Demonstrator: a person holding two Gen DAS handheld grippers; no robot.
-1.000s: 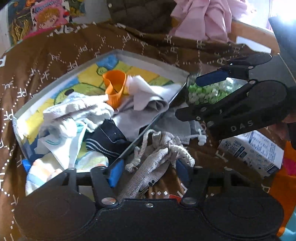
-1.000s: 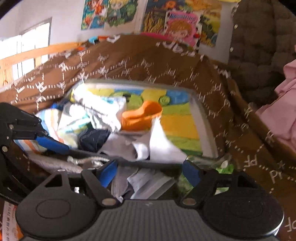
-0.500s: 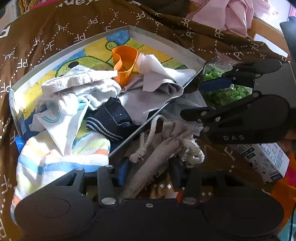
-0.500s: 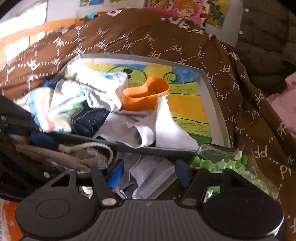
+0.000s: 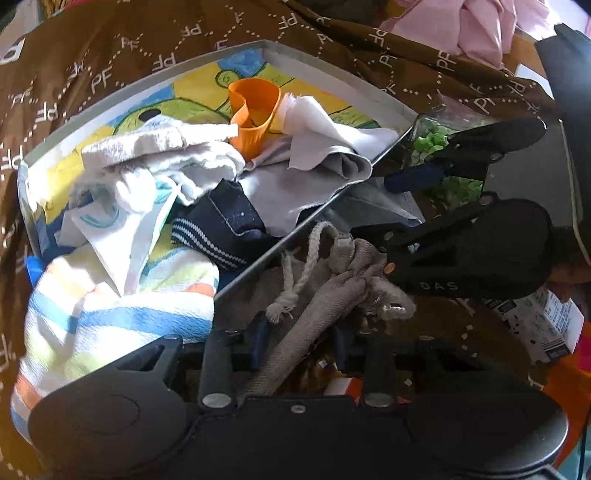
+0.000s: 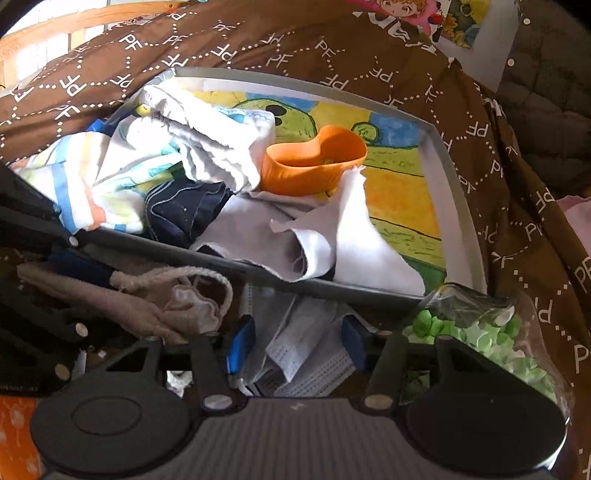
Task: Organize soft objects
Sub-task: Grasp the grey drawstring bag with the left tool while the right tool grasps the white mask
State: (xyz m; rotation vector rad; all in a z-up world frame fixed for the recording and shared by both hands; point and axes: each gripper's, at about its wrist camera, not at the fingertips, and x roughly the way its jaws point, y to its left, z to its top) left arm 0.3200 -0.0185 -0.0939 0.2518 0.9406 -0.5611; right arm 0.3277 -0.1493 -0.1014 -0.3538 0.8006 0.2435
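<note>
A grey tray with a cartoon picture on its floor lies on the brown bedspread. It holds towels, a dark sock, a grey cloth and an orange soft cup. My left gripper is closing around a beige drawstring pouch just outside the tray's near wall. My right gripper is partly open around a stack of grey face masks, also outside the tray. The pouch also shows in the right wrist view.
A clear bag of green pieces lies right of the masks. A white carton sits at the right. A striped towel hangs over the tray's left end. Pink cloth lies behind.
Both grippers moved forward and down toward the items by the tray. The left jaws narrowed around the pouch. The right jaws narrowed around the masks.
</note>
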